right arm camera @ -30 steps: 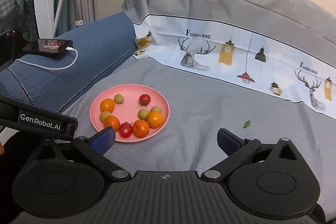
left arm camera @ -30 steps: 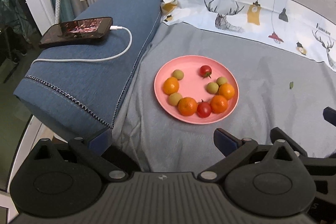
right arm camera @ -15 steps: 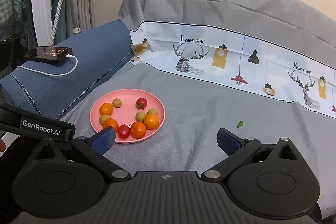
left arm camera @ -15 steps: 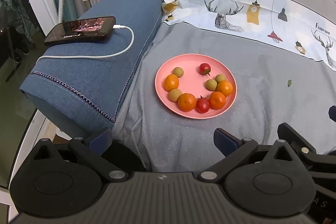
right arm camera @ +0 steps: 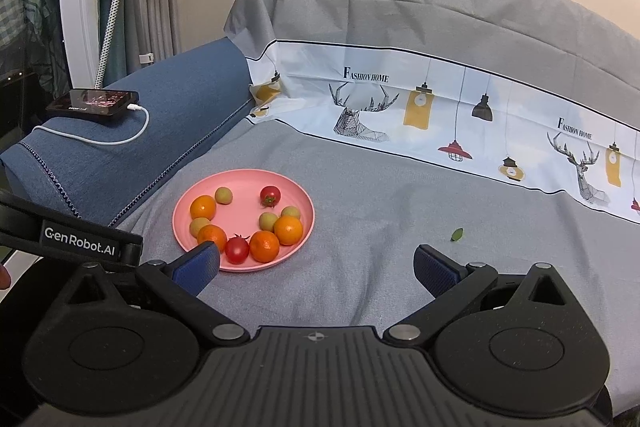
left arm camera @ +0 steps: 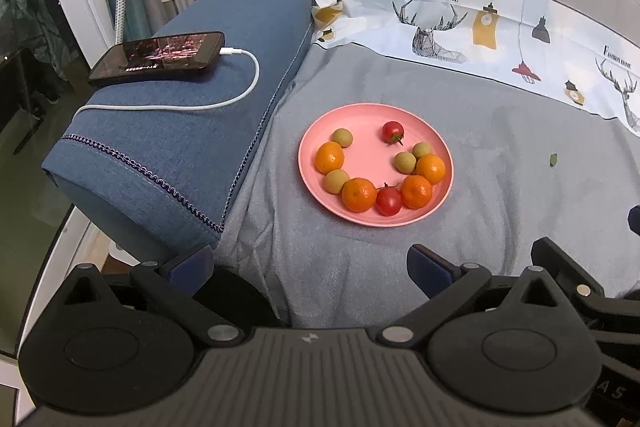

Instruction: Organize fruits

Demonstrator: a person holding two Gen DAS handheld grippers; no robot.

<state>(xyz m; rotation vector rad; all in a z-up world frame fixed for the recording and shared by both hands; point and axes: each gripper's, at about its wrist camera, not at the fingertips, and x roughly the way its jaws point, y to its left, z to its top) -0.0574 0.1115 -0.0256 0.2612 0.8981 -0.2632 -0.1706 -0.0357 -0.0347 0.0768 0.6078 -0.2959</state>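
Left wrist view shows us a pink plate (left arm camera: 374, 115) resting on the grey cover of a sofa (left arm camera: 500, 195), near its blue armrest (left arm camera: 192, 131), with every fruit we can see lying on it. We count four oranges (left arm camera: 359, 194), four small green fruits (left arm camera: 342, 137) and two tomatoes (left arm camera: 393, 131), ten pieces in all, strung loosely around the plate's rim with the kinds mixed together rather than grouped. We judge this would fit either fruit already gathered onto the plate or fruit waiting to be sorted by kind; one look cannot settle which. Off the plate lies only a small green leaf (right arm camera: 456, 234), toward the sofa's right side. Our left gripper (left arm camera: 310, 263) and right gripper (right arm camera: 316, 265) both hang short of the plate, jaws spread wide and holding nothing.
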